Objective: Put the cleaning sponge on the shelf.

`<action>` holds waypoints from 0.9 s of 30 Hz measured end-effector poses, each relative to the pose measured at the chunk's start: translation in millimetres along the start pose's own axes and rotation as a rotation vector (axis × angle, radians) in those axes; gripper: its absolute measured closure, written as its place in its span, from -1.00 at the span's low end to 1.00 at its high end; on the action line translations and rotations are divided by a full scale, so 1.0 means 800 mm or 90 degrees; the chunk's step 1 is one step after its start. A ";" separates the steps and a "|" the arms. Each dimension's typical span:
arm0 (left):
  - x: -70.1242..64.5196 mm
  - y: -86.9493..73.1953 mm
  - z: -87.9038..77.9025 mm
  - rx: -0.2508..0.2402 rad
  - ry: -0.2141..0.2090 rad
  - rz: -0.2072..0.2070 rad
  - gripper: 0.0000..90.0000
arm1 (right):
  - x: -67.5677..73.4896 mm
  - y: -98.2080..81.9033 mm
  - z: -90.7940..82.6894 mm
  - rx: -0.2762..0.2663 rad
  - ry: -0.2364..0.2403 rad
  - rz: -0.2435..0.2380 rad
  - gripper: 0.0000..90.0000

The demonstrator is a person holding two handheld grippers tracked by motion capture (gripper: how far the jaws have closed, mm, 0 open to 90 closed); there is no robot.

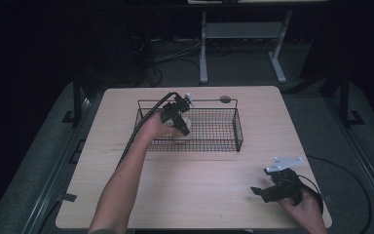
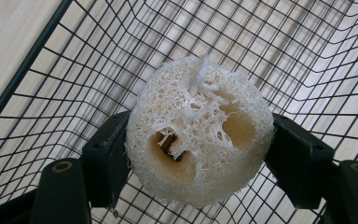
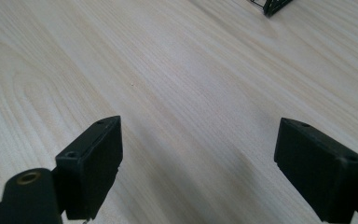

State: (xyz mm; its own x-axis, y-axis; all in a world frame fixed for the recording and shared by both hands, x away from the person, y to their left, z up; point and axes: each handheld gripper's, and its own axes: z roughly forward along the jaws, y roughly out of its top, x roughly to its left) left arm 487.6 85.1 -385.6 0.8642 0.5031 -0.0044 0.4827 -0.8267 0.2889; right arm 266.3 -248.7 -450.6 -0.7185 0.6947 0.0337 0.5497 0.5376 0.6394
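A pale round loofah sponge (image 2: 198, 135) with holes in its face sits between the two black jaws of my left gripper (image 2: 198, 156), which is shut on it. In the high view that left gripper (image 1: 181, 127) is inside the black wire basket (image 1: 237, 131), near its left end, and the sponge (image 1: 185, 120) shows as a pale patch by the jaws. My right gripper (image 1: 257, 191) rests low over the table's near right corner, jaws wide apart. In the right gripper view the right gripper (image 3: 198, 163) holds nothing over bare wood.
The basket stands on a light wooden table (image 1: 195, 185). A small dark round object (image 1: 225, 99) lies at the table's far edge behind the basket. A corner of the basket (image 3: 272, 5) shows at the top of the right gripper view. Cables trail from both grippers.
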 end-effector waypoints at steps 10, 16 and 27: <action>0.000 0.000 0.001 0.007 -0.003 -0.001 -0.40 | 0.000 0.000 0.000 0.000 0.000 -0.001 -0.67; 0.000 0.000 0.001 0.007 -0.004 -0.001 -0.41 | 0.000 0.000 0.000 0.001 0.000 -0.001 -0.67; 0.000 -0.001 -0.002 0.006 -0.002 -0.006 -0.49 | 0.000 0.000 0.001 0.002 0.001 -0.003 -0.67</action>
State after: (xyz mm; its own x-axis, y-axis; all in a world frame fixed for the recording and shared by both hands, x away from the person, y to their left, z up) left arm 486.9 85.9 -384.5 0.8601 0.5101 -0.0095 0.4920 -0.8244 0.2798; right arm 266.5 -248.2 -450.8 -0.7212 0.6920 0.0317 0.5479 0.5418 0.6374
